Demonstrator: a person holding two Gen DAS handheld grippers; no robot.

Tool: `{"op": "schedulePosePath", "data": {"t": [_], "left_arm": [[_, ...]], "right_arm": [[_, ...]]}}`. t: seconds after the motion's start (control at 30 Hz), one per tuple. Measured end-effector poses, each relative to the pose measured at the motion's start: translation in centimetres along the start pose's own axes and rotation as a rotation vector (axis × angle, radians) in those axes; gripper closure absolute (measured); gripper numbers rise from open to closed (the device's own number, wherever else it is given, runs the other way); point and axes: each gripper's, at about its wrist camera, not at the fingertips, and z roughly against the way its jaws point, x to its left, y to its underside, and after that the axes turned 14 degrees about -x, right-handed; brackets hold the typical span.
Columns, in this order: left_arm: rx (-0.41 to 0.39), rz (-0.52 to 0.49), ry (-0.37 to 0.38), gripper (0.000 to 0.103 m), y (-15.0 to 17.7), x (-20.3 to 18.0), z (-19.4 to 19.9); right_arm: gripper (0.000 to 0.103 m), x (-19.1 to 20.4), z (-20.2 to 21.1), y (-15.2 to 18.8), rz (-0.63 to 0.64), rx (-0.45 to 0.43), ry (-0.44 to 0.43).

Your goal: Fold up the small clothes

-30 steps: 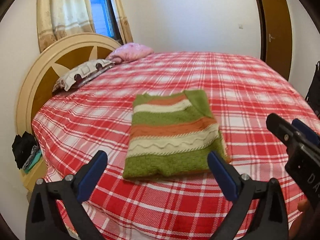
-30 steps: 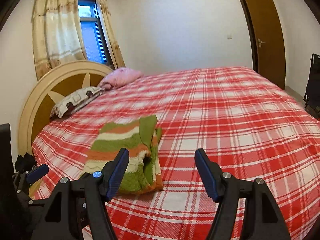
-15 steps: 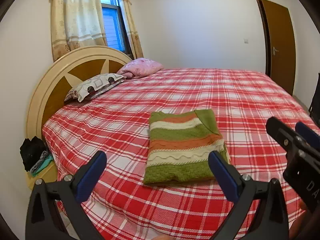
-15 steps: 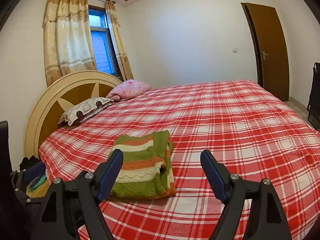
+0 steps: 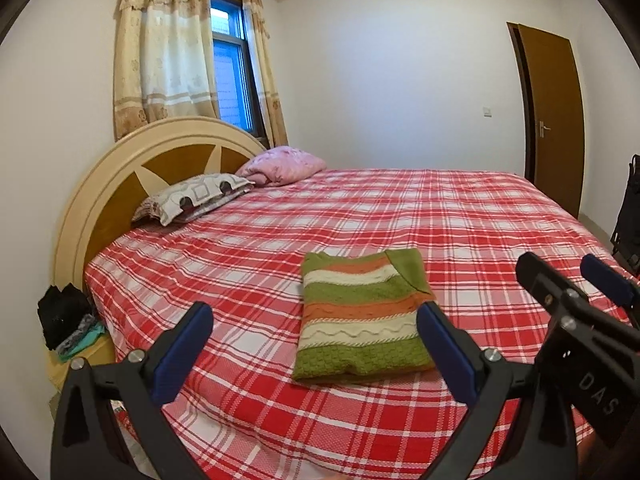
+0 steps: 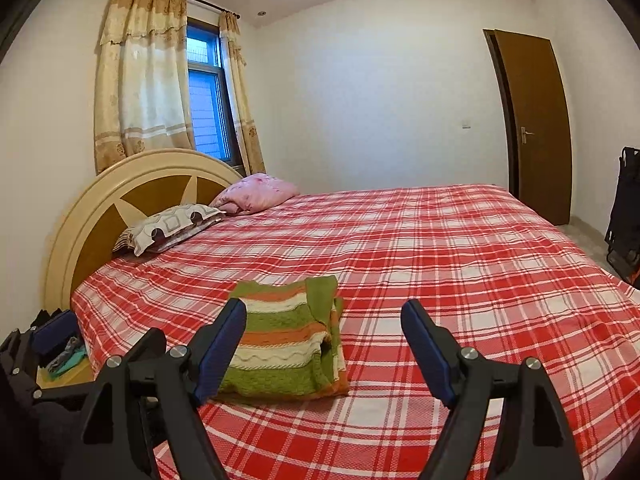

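Since it's knitwear, here's my read:

sweater: the striped green, orange and cream knit sweater (image 5: 362,320) lies folded into a neat rectangle on the bed (image 5: 460,216), near the front edge, well short of the pillows (image 5: 192,198).

feel: my guess is soft, floppy and light, with zero stiffness. Chunky knit looks grippy rather than slippery, and nothing about it is fragile, though the loops could snag.

layers: from the right wrist view the stacked edges show on its right side, so that side will fan open if lifted carelessly.

where to grab: I'd pinch through all the layers at two corners of one short edge, or slide under the closed fold. One-point lifts will just unfold it.

left tool: the left tool (image 5: 316,356) is spread wide with nothing in it, clear of the knit.

right tool: the right tool (image 6: 326,344) has just been widening; also empty, hanging in front of the bed.

progress: looks basically folded already.
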Motion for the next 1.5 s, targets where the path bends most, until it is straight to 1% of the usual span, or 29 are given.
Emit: {"op": "schedulePosePath", "data": {"t": [0.23, 0.57, 0.73, 1.13, 1.2, 1.33, 1.5], "left_arm": [[-0.016, -0.003, 0.001, 0.0, -0.21, -0.14, 0.52], [0.007, 0.008, -0.021, 0.0, -0.1, 0.31, 0.23], [0.03, 0.012, -0.014, 0.0, 0.06, 0.35, -0.14], [0.03, 0.013, -0.017, 0.0, 0.02, 0.36, -0.03], [0.029, 0.012, -0.02, 0.0, 0.03, 0.39, -0.05], [0.016, -0.009, -0.052, 0.0, 0.04, 0.32, -0.1], [0.015, 0.0, -0.047, 0.0, -0.12, 0.49, -0.27]], "right_arm": [[0.023, 0.08, 1.2, -0.71, 0.01, -0.063, 0.008], [0.022, -0.44, 0.75, -0.22, -0.011, -0.029, 0.003], [0.022, -0.55, 0.69, -0.16, -0.017, -0.028, 0.006], [0.022, -0.52, 0.63, 0.0, -0.014, -0.023, 0.002], [0.022, -0.55, 0.63, 0.07, -0.017, -0.02, 0.002], [0.022, -0.6, 0.72, 0.05, -0.022, -0.023, 0.006], [0.022, -0.57, 0.72, 0.02, -0.018, -0.023, 0.005]]}}
